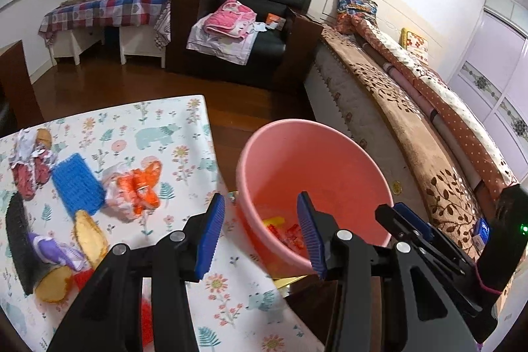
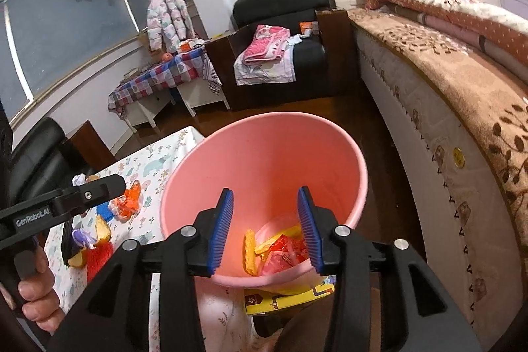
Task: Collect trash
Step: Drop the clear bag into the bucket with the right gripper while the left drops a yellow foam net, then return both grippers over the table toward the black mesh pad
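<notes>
Two grippers are seen at a pink bucket [image 2: 264, 160] that stands on the floor just beside the worktop's [image 1: 184, 134] right edge, between the worktop and a bed [image 1: 379, 108]. The right gripper [image 2: 265, 231] is held over the bucket's mouth with its jaws apart and nothing between them. Below it, at the bottom of the bucket, collected trash is seen: red wrappers [image 2: 287, 253] and a yellow piece [image 2: 249, 251]. The left gripper [image 1: 260, 240] is held over the gap between the worktop's right edge and the bucket's near rim, its jaws likewise apart and empty. In the right wrist view a hand [image 2: 33, 296] is seen gripping the left gripper's handle.

More trash is left on the floral cloth of the worktop: an orange wrapper [image 1: 142, 187] near the middle, a blue mesh pad [image 1: 77, 187] just beside it on the left, crumpled red-and-white packaging [image 1: 31, 164] towards the far left edge, and yellowish peels [image 1: 89, 235], a purple item [image 1: 56, 248] and a black brush-like strip [image 1: 18, 240] at the near left. Under the bucket's near side a yellow box [image 2: 287, 299] is partly seen.
</notes>
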A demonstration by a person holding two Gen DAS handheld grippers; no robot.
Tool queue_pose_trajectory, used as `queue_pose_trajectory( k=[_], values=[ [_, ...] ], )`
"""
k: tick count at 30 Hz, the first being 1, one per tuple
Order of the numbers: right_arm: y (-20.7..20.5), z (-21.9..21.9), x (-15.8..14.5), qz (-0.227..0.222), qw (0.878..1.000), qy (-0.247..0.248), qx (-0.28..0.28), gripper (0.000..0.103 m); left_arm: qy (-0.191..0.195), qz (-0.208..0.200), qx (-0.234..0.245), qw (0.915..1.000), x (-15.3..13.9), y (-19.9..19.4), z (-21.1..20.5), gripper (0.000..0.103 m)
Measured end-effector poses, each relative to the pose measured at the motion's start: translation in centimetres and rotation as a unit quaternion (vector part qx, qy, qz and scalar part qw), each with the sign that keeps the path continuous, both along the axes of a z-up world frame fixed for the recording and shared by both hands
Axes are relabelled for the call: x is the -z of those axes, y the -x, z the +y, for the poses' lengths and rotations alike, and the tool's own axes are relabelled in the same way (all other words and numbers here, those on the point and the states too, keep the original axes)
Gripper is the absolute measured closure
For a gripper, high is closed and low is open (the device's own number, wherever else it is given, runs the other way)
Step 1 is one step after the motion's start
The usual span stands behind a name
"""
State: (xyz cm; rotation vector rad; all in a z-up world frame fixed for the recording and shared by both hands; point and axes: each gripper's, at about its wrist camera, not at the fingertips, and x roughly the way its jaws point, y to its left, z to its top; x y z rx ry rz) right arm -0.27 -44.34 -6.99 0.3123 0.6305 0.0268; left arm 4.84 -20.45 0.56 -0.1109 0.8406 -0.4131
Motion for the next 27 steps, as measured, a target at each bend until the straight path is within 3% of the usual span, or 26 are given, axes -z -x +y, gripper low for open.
queue_pose_trajectory(
  k=[14,20,27],
  values=[
    [1.7,6.3,-0.9,-0.007,0.997,0.011,-0.08,0.062,-0.024,-0.006,-0.071,0.9972,0.1,2.5,6.9,0.058],
    [2.3,8.0,-1.3,-0.008,0.995,0.009,-0.1,0.062,-0.048,-0.017,-0.105,0.9932,-0.1,3.7,9.6,0.058],
    [2.9,9.9,-1.4,-0.008,0.992,0.02,-0.127,0.062,-0.044,-0.016,-0.152,0.9873,0.0,4.6,14.2,0.058]
  ],
)
